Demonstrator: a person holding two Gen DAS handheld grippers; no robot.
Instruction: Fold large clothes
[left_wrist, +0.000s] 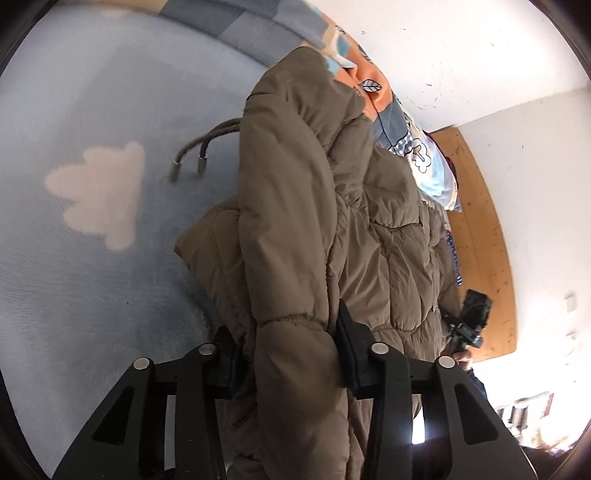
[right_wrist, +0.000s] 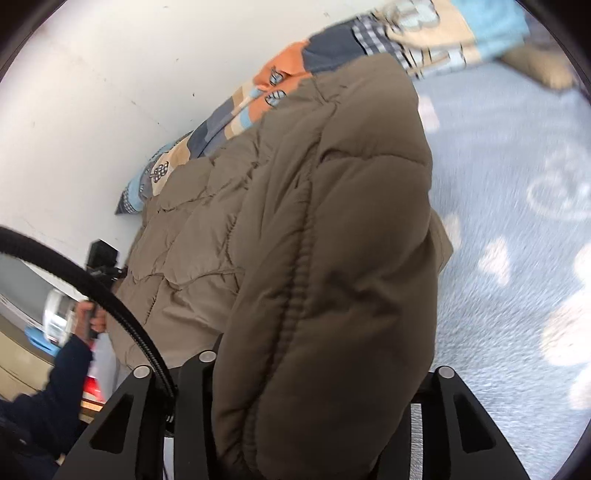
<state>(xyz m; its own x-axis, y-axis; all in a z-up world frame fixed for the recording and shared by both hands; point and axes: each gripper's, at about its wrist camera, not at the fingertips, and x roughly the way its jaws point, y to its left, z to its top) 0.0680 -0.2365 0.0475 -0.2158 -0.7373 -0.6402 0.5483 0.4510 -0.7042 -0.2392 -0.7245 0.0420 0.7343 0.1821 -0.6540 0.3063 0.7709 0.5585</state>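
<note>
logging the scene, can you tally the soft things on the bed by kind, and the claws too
Puffer jacket: 1
Drawcords: 2
Patterned quilt: 1
Claws: 2, left claw and right claw, each clamped on the jacket
Total: 6

jacket (left_wrist: 295, 221) on blanket (left_wrist: 92, 258), pillow (left_wrist: 424, 155) behind

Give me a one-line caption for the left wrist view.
Left claw clamps a bunched edge of the brown puffer jacket above the blue cloud-print blanket.
</note>
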